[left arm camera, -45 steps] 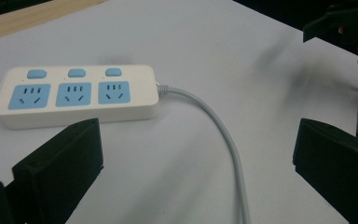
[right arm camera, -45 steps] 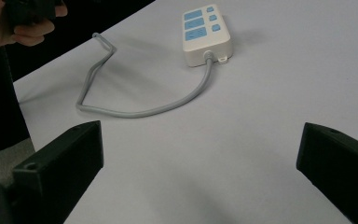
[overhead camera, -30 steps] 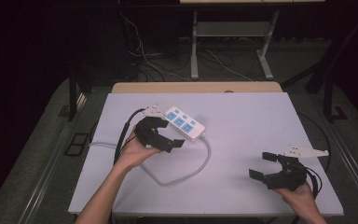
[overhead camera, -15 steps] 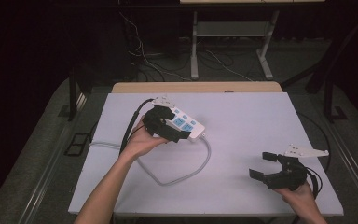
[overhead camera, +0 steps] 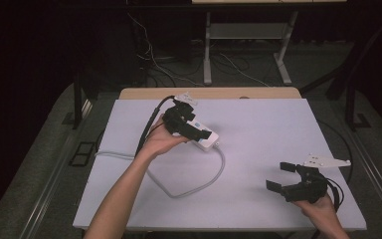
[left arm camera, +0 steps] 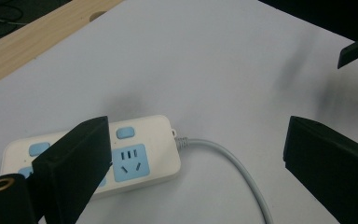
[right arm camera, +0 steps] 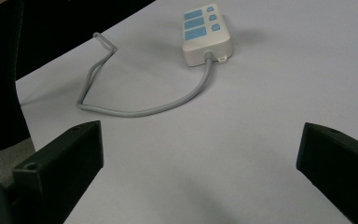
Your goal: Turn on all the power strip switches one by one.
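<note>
The left gripper (overhead camera: pixel 191 130) hangs over the power strip (left arm camera: pixel 135 156), jaws spread and just narrowing, nothing between them, lining up a grasp; the right gripper (overhead camera: pixel 284 178) waits released at the near right.

The white table (overhead camera: pixel 258 149) was evenly lit from above while the room beyond, toward twelve o'clock, lay nearly black. Shadows were soft and faint. In the gripper views the near jaws were slightly blurred, and a smeared shadow showed toward two o'clock.
</note>
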The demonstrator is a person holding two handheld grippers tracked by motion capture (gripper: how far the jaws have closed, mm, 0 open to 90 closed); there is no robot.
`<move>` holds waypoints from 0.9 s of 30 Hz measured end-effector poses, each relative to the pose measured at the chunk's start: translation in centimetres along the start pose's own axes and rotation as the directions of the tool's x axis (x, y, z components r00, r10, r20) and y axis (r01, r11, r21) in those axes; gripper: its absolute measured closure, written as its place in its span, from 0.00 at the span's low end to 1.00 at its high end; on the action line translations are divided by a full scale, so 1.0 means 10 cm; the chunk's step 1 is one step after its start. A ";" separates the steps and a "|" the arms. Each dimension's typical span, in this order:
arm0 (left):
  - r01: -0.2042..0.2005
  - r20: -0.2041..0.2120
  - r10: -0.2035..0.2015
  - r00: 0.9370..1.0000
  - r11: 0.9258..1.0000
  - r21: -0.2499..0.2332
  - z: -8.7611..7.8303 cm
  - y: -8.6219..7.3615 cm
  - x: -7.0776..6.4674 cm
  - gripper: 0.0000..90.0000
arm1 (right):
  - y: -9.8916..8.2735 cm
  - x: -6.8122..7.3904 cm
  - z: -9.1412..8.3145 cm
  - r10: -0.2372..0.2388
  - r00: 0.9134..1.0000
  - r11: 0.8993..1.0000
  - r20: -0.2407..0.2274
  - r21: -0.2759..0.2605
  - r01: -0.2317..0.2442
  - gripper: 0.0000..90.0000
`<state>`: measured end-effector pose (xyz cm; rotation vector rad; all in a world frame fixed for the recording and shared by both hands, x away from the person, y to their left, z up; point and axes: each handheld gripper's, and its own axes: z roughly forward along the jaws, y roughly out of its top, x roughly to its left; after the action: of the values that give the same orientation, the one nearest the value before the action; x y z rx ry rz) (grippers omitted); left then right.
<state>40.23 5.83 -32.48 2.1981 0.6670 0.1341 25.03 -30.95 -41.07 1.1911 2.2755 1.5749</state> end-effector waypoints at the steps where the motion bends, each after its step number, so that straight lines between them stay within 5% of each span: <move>1: 0.004 -0.002 -0.004 1.000 1.000 0.002 0.02 0.03 0.01 0.08 | 0.00 0.00 0.00 0.000 1.000 1.000 0.000 0.001 0.000 0.00; 12: 0.034 -0.012 -0.034 0.999 0.999 0.028 0.22 0.07 0.16 0.19 | 0.00 0.00 0.01 -0.004 1.000 1.000 -0.002 0.004 0.004 0.01; 27: 0.081 -0.021 -0.081 0.997 0.997 0.019 0.45 0.01 0.31 0.47 | 0.00 0.00 0.03 -0.011 1.000 1.000 0.000 0.016 0.011 0.00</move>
<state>44.32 4.26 -35.79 2.1871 0.7706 0.1092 25.14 -30.72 -41.18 1.1807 2.2953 1.5553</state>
